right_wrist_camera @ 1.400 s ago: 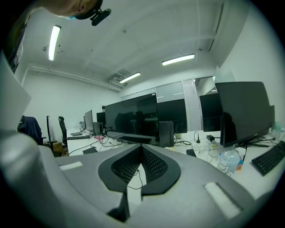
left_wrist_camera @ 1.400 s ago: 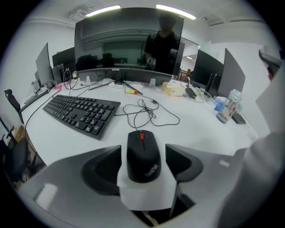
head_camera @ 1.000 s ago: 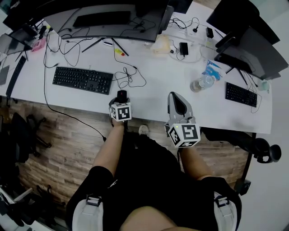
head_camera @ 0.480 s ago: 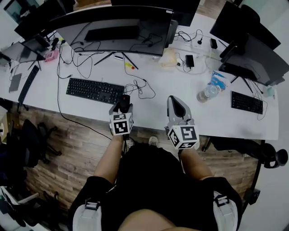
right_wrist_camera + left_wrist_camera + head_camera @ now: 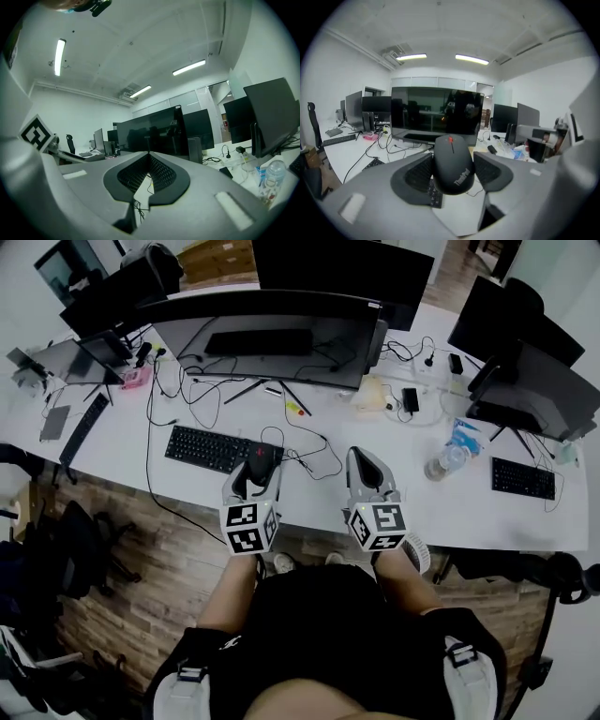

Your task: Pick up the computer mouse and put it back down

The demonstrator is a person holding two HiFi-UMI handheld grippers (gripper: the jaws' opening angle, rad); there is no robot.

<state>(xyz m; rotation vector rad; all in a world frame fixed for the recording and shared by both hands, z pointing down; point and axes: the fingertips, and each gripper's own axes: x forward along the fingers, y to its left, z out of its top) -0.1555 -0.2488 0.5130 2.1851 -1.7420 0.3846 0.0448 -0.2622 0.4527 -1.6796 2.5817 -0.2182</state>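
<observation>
The left gripper [image 5: 257, 471] is clenched on the black computer mouse [image 5: 452, 164], which sits squeezed between its two jaws, red wheel at the far end. The keyboard [image 5: 208, 448] and white desk [image 5: 122, 439] lie beneath and just ahead of it. Beside it, the right gripper [image 5: 364, 469] holds nothing, its jaws pressed together.

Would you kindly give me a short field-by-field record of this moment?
Left gripper: shut on the black computer mouse with a red scroll wheel
Mouse position: held clear of the white desk, near the right end of the black keyboard
Right gripper: shut, empty, over the desk
Nearby: clear plastic bottle to the right
</observation>
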